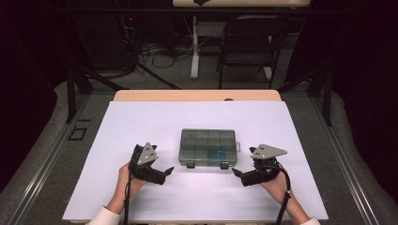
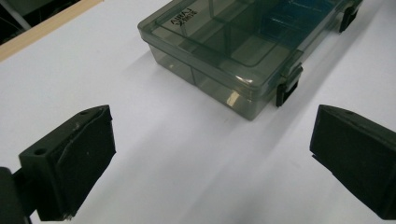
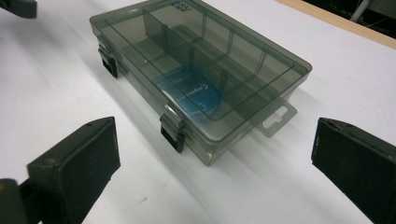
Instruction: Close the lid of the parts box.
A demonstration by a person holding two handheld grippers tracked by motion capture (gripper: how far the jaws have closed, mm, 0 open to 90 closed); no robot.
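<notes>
Your left gripper [image 1: 165, 172] and right gripper [image 1: 237, 174], jaws wide and empty, flank the closed compartment box [image 1: 207, 146]; its lid lettering is unreadable.

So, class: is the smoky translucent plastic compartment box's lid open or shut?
Shut: the smoky translucent plastic compartment box has its lid flat, with both black latches down over the front edge.

1 organizer box [image 1: 207, 147], 2 latches [image 1: 190, 164], 1 blue item [image 1: 217, 154].
</notes>
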